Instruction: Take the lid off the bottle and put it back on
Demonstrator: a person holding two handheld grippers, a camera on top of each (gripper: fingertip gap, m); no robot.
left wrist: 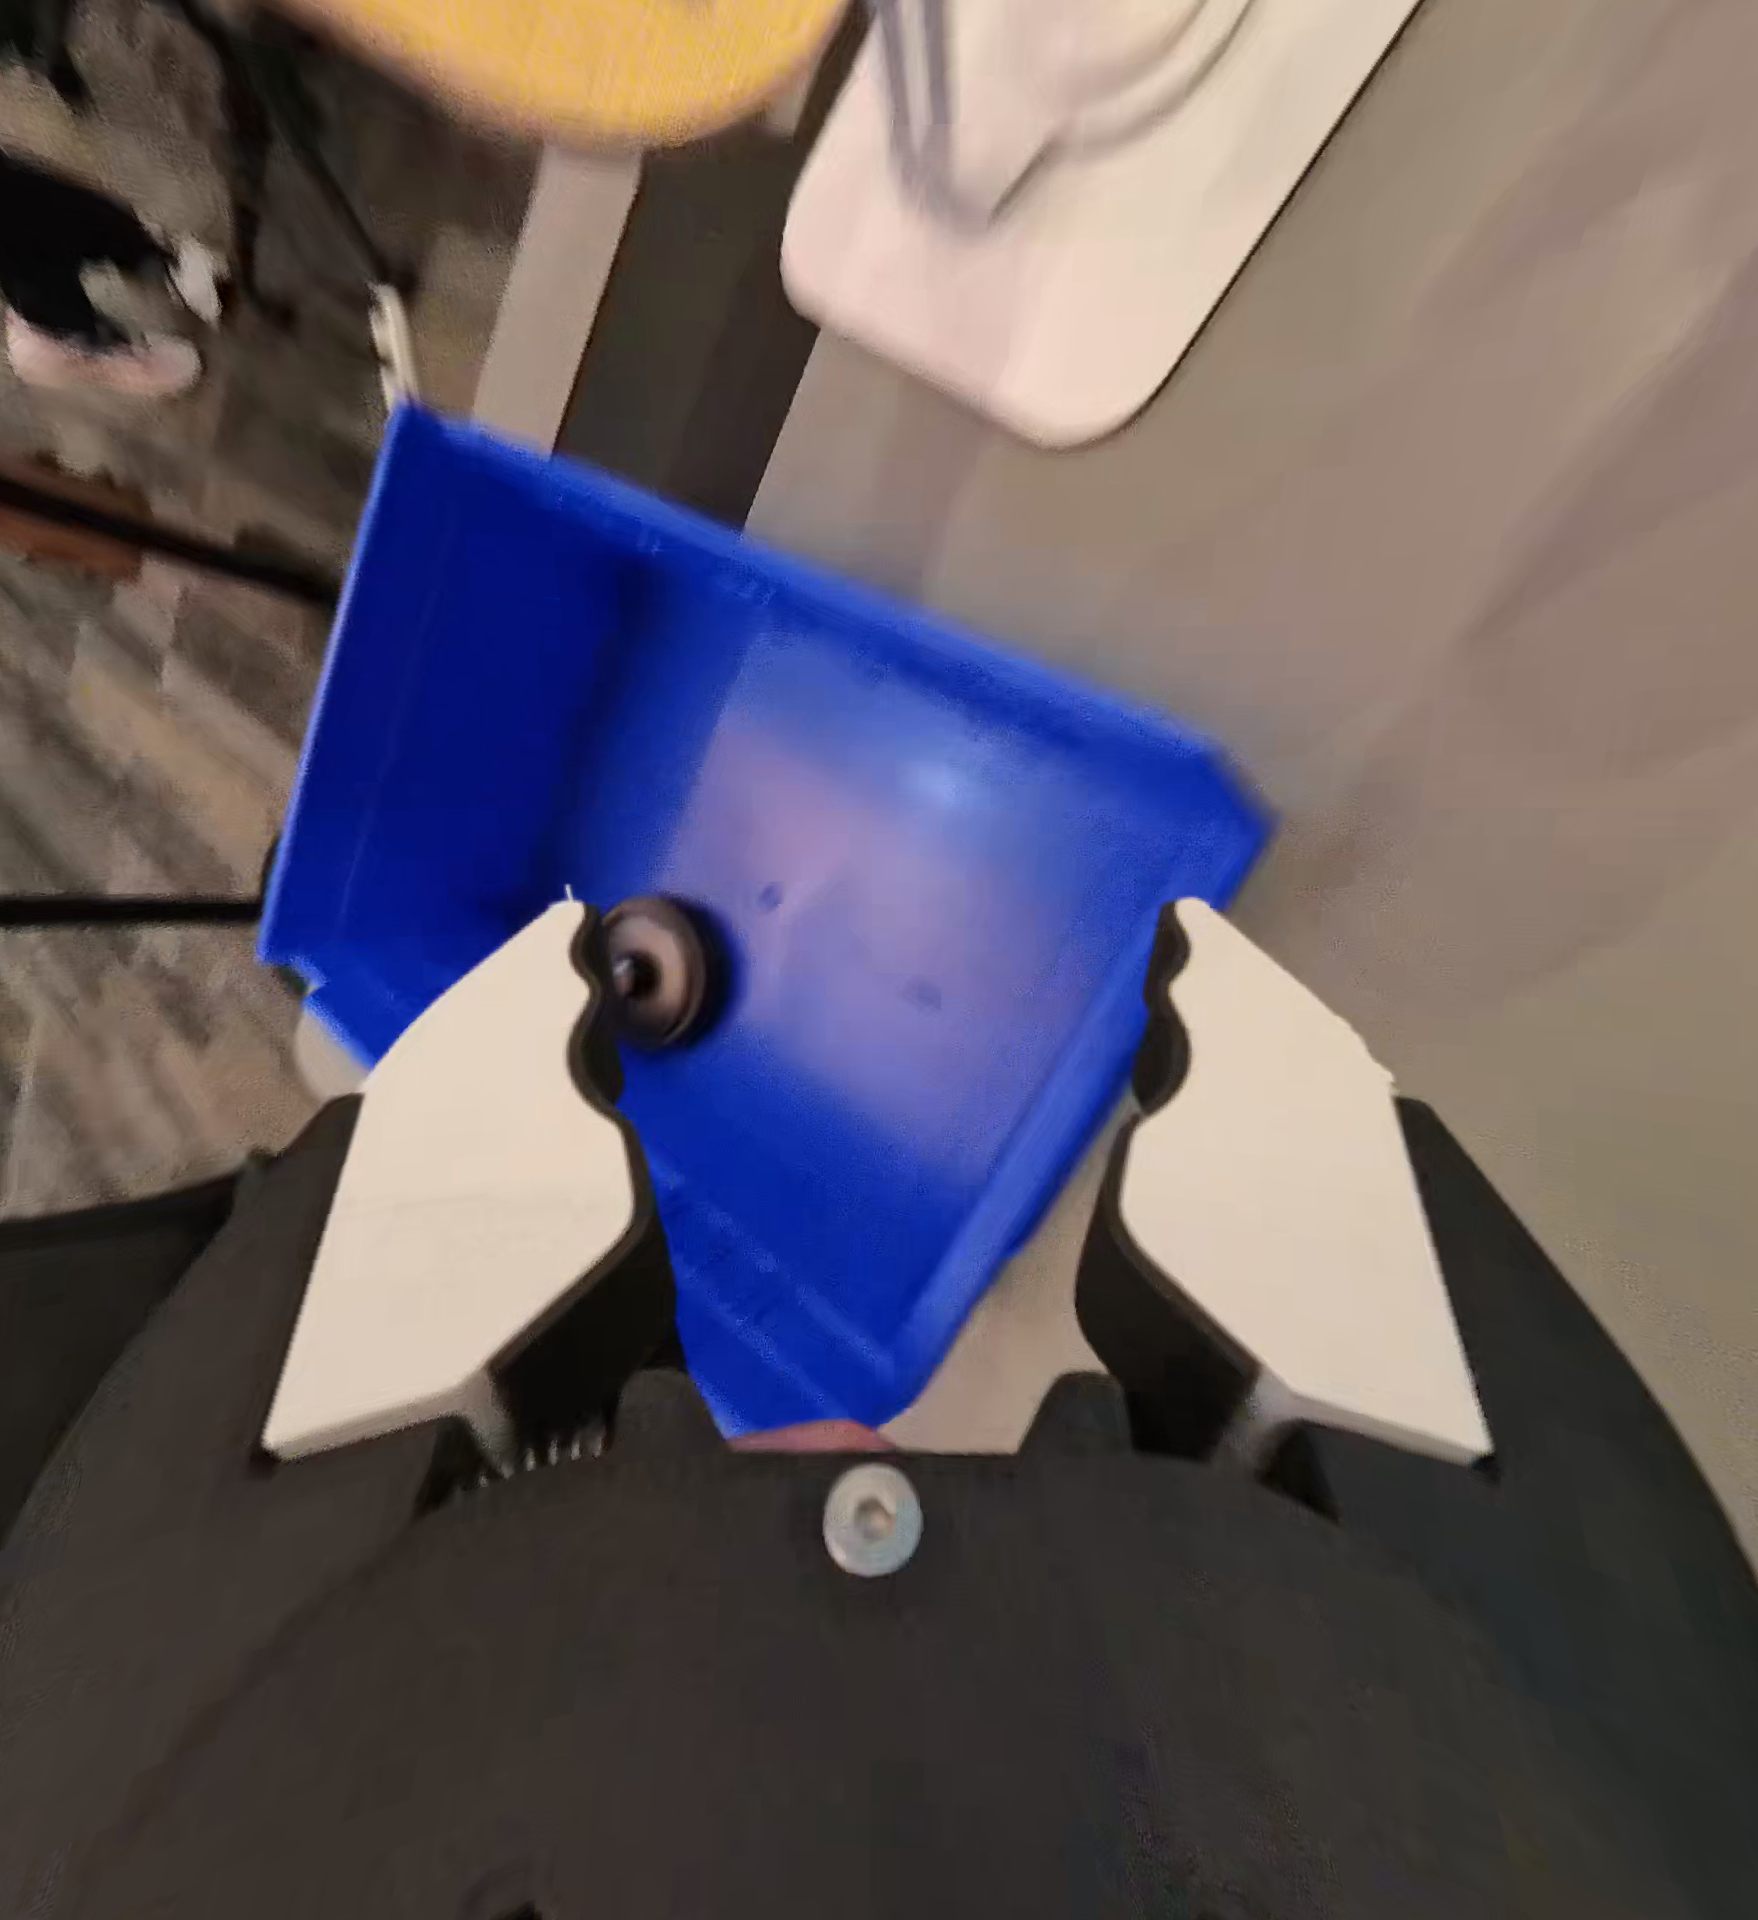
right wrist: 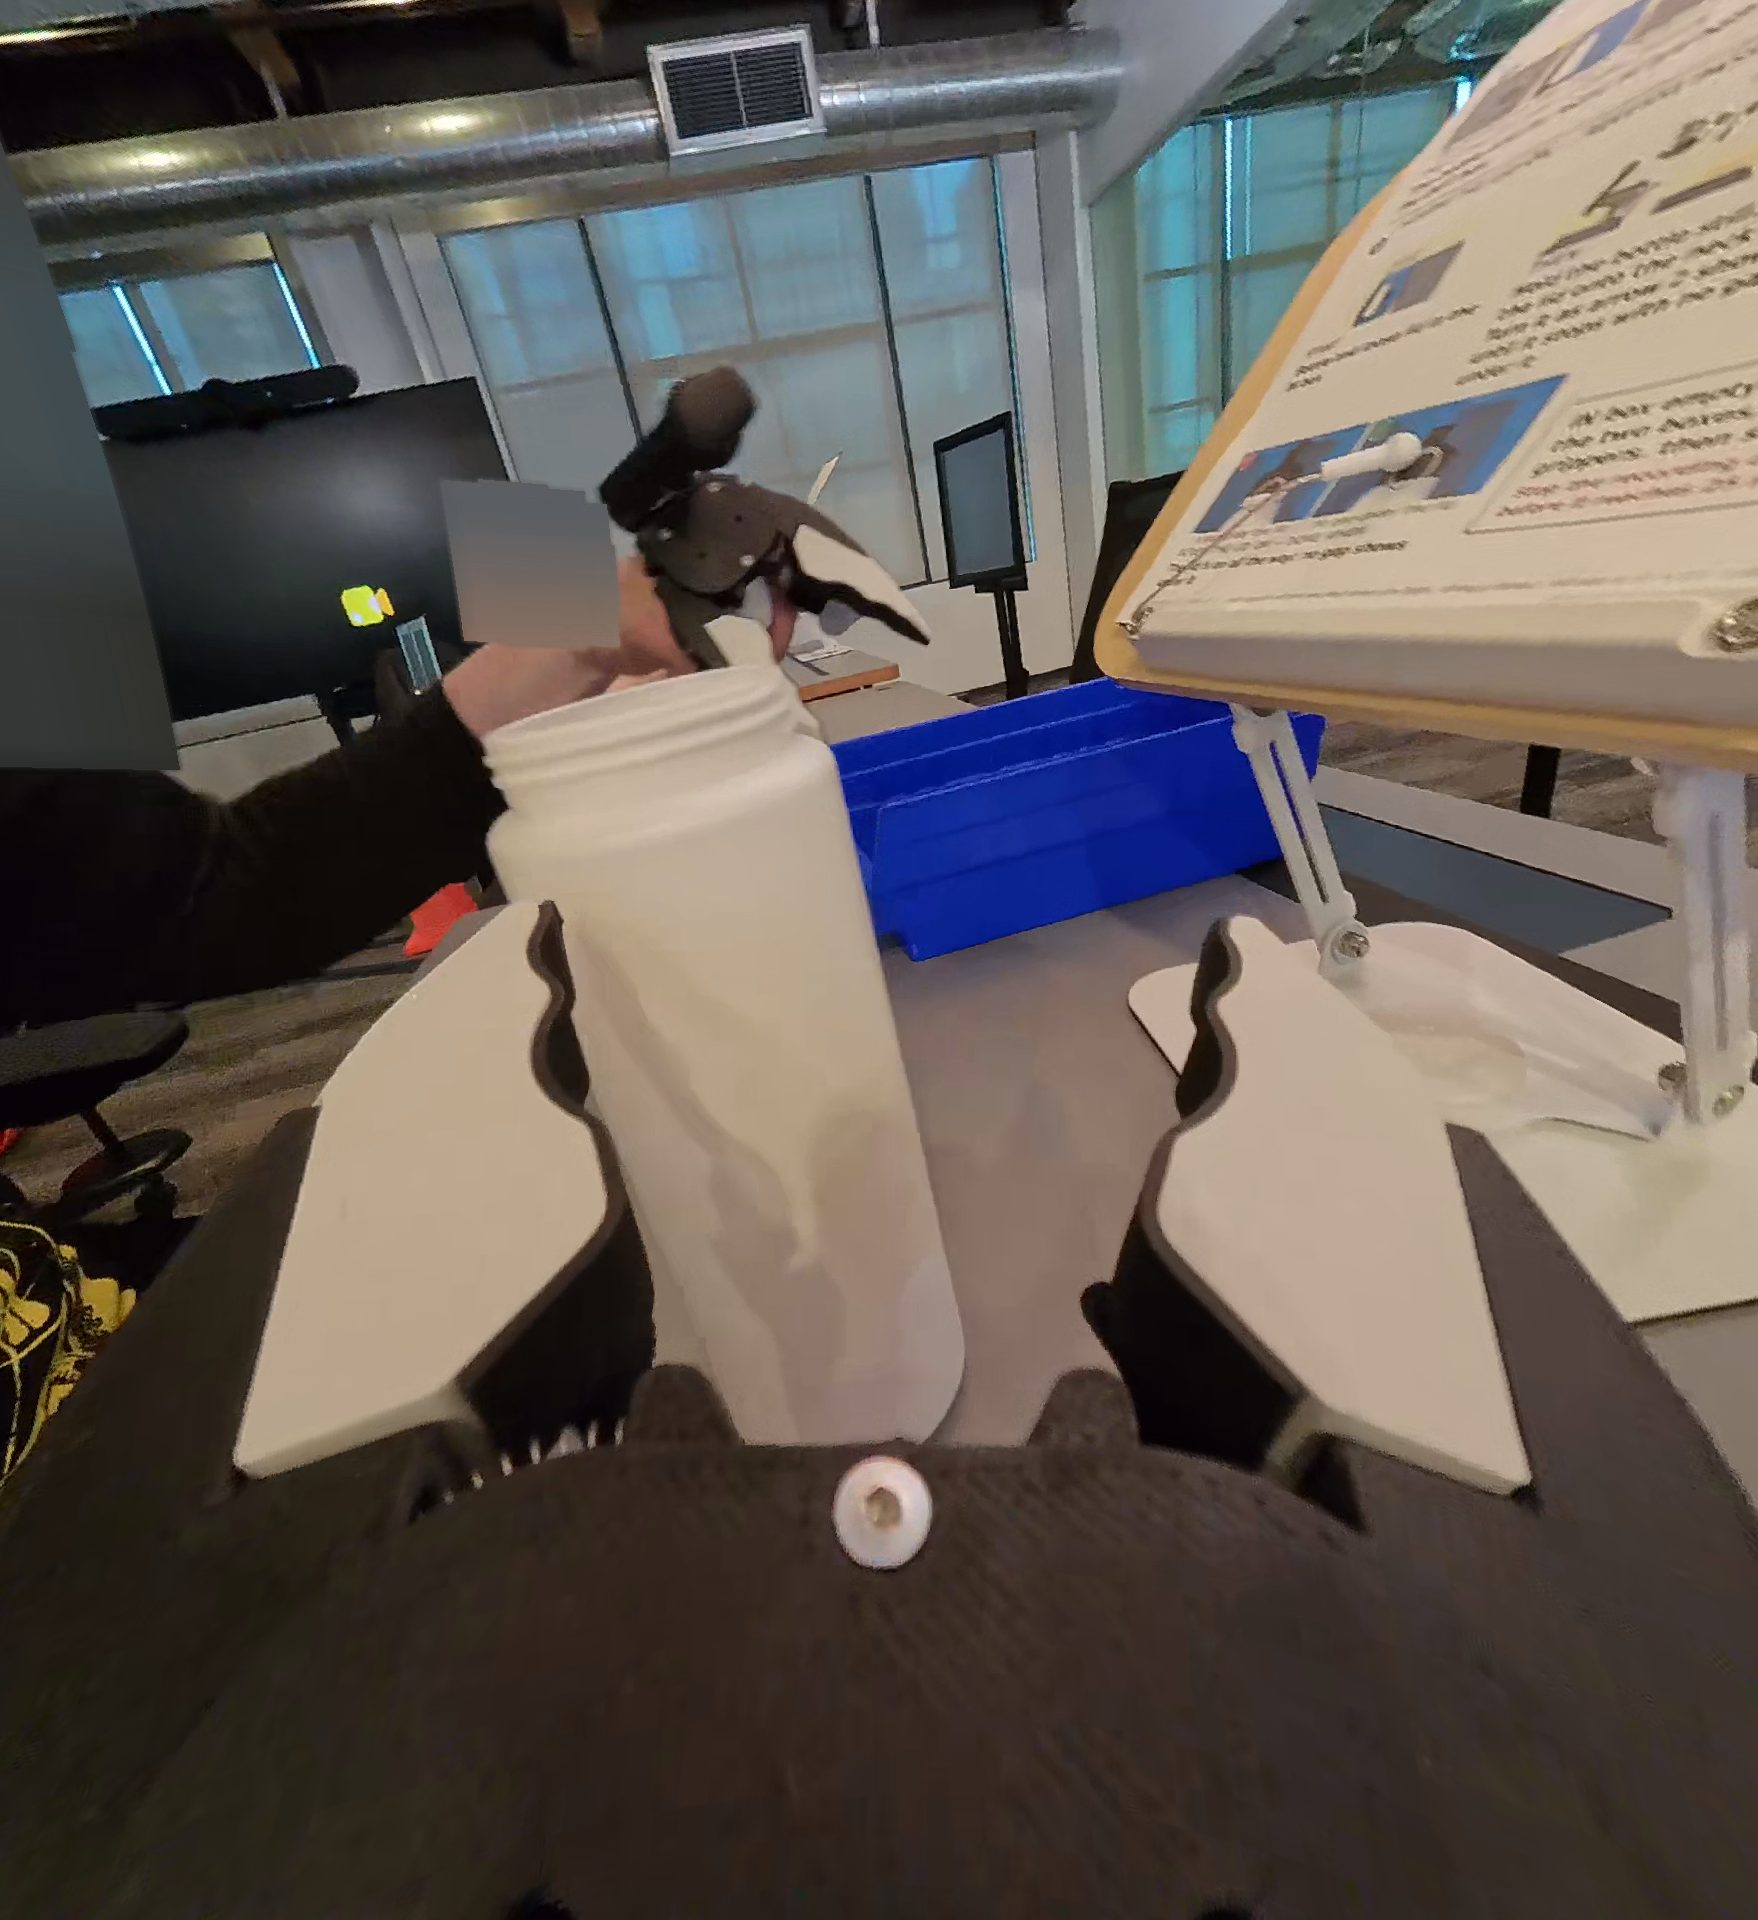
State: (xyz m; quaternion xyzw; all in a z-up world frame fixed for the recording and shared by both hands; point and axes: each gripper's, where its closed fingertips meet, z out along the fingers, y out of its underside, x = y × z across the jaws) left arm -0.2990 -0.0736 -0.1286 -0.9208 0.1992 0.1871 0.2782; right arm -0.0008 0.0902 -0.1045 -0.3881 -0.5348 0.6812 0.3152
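Observation:
A white bottle (right wrist: 740, 1039) stands upright on the grey table (right wrist: 1020, 1091) with its threaded neck bare; no lid is on it. My right gripper (right wrist: 885, 935) is open around the bottle: the left finger touches its side and the right finger stands clear of it. My left gripper (left wrist: 875, 914) is open and empty, pointing down into a blue bin (left wrist: 501, 665). A small black round piece (left wrist: 662, 971) lies on the bin floor by the left fingertip. The right wrist view shows the left gripper (right wrist: 833, 613), held by a hand above the bin (right wrist: 1062, 821).
A tilted instruction board (right wrist: 1477, 416) on a white stand (right wrist: 1685, 1195) fills the right side of the table, overhanging it. Its white base also shows beyond the bin (left wrist: 1010, 260). The table edge and carpet lie to the left. A person's dark sleeve (right wrist: 179, 873) reaches in from the left.

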